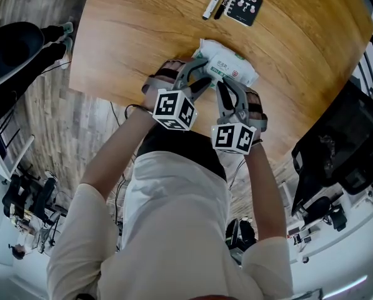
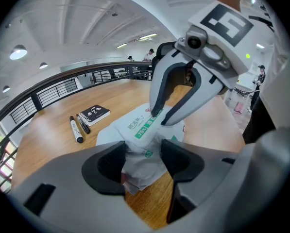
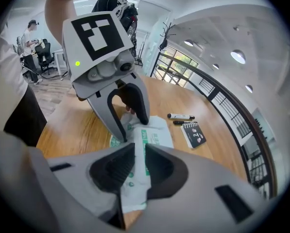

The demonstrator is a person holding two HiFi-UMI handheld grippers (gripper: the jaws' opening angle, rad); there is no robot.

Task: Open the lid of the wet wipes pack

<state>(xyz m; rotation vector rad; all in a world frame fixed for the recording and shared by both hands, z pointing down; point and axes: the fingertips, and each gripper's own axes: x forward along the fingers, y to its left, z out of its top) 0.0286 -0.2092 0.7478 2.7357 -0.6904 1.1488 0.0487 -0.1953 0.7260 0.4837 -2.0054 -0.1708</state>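
Head view: wet wipes pack (image 1: 231, 64) lies on the wooden table (image 1: 142, 36), near the edge closest to the person, lid not visibly lifted.

Left gripper (image 1: 197, 84): jaws closed on the pack's crumpled near end, film bunched between them.

Right gripper (image 1: 227, 90): jaws drawn to a narrow gap on the printed top, pinching at the label flap. Whether flap or only film is caught cannot be told.

Beyond, well apart: two markers (image 1: 215, 1), small notebook (image 1: 243, 6).

Risks, as judged:
- An upward pull on the top would lift the whole soft pack if the anchoring hold slips off the film.
- A pinch on film alone would stretch or tear the wrapper instead of peeling the lid.
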